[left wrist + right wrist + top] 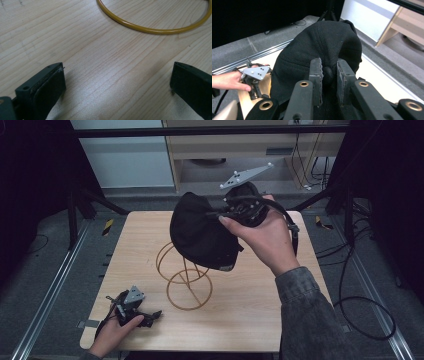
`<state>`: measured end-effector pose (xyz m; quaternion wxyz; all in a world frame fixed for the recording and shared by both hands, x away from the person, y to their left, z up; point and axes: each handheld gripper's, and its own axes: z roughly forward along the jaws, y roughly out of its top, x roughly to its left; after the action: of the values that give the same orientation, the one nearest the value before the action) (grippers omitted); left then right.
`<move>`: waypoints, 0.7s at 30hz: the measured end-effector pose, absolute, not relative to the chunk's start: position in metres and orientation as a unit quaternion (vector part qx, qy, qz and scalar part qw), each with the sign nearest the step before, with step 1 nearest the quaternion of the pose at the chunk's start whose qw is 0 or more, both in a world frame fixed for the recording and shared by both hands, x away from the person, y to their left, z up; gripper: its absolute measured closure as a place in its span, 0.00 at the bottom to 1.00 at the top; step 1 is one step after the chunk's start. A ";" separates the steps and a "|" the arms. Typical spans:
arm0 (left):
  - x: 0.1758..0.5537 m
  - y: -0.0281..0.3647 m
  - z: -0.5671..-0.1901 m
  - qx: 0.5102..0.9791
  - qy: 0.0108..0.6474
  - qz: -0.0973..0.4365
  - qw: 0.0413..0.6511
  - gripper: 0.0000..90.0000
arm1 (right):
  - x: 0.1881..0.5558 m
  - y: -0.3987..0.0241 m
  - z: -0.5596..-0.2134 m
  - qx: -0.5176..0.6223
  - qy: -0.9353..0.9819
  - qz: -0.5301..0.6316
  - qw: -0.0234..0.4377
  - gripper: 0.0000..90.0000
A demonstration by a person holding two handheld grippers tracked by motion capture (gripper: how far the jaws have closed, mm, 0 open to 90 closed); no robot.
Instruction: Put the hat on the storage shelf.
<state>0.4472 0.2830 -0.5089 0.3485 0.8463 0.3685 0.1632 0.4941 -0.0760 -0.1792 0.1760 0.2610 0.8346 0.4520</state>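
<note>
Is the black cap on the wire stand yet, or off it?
Off it. The black cap hangs above the wire stand, pinched by the right gripper; it doesn't visibly rest on the stand.

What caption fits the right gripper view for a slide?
Right gripper pinches the black cap by its crown; left gripper rests on the wooden table.

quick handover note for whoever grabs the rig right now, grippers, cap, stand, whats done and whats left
Right gripper: shut on the black cap, pinching the fabric at the crown, cap held in the air above the yellow wire stand.
Left gripper: open, nothing between its jaws, resting on the wooden table near the stand's base ring.
Done: cap gripped and lifted.
Left: probably set the cap on the stand's top and release; it is not seated yet.
</note>
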 end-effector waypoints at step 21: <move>0.447 0.283 -0.509 0.847 0.368 0.162 0.349 0.00 | 0.507 -0.021 -0.206 0.235 0.864 0.424 0.136 0.85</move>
<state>0.4469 0.2828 -0.5089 0.3490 0.8466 0.3676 0.1622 0.5069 -0.0215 -0.2065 0.1358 0.2345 0.8643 0.4237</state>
